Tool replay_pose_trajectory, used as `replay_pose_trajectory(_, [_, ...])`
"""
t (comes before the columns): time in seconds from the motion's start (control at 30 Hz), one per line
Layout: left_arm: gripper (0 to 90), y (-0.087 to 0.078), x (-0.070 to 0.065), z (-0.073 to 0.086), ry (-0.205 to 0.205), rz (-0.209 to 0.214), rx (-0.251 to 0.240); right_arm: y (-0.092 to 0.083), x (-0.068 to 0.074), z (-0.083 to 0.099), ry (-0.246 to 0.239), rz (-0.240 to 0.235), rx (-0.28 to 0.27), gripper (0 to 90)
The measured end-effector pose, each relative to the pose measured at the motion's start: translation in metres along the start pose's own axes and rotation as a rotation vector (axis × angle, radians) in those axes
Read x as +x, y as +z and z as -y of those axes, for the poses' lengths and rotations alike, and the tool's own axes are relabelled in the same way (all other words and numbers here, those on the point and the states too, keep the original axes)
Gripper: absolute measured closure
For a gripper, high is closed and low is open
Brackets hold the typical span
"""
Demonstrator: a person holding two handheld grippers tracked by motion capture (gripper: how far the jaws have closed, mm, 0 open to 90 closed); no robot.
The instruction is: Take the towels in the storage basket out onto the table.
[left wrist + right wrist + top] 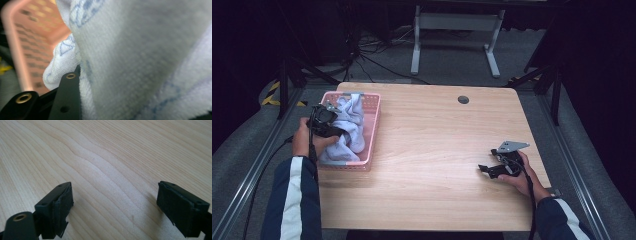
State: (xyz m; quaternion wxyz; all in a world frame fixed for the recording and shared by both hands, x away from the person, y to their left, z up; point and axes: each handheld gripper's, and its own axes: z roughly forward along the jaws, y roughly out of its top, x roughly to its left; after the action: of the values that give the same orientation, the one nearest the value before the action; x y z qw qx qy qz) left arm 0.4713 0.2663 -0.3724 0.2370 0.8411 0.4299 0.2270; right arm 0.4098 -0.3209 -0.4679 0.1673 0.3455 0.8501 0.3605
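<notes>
A pale blue and white towel (pixel 351 120) lies bunched in a pink mesh basket (pixel 373 131) at the table's left edge. My left gripper (pixel 337 132) reaches into the basket from the left and is shut on a fold of the towel. In the left gripper view the towel (pixel 140 50) bulges up between the jaws, the left fingertip (pixel 68 85) presses against it, and the basket wall (pixel 30 42) shows behind. The other jaw is hidden by cloth. My right gripper (pixel 486 170) rests low over the bare table at the right, open, with nothing between its pads (pixel 115 207).
The wooden table (pixel 437 140) has a round cable hole (pixel 463 99) near its far edge. Beyond the table stands a white frame (pixel 457 30) on grey floor, with cables. Metal rails run along both sides of the table.
</notes>
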Motion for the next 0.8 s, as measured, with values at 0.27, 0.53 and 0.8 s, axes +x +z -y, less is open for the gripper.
replay_pose_trajectory(0.27, [57.4,-0.022,-0.001,-0.001,-0.031,-0.036,-0.119,0.000,0.000,0.000,-0.001,0.001,0.000,13.9])
replay_pose_trajectory(0.53, [57.9,-0.048,-0.003,-0.009,-0.051,-0.057,-0.252,0.000,0.000,0.000,-0.001,0.001,-0.001,13.9])
replay_pose_trajectory(0.8, [57.9,-0.068,-0.025,-0.032,-0.015,0.013,-0.350,0.000,0.000,0.000,-0.001,0.001,0.000,13.9])
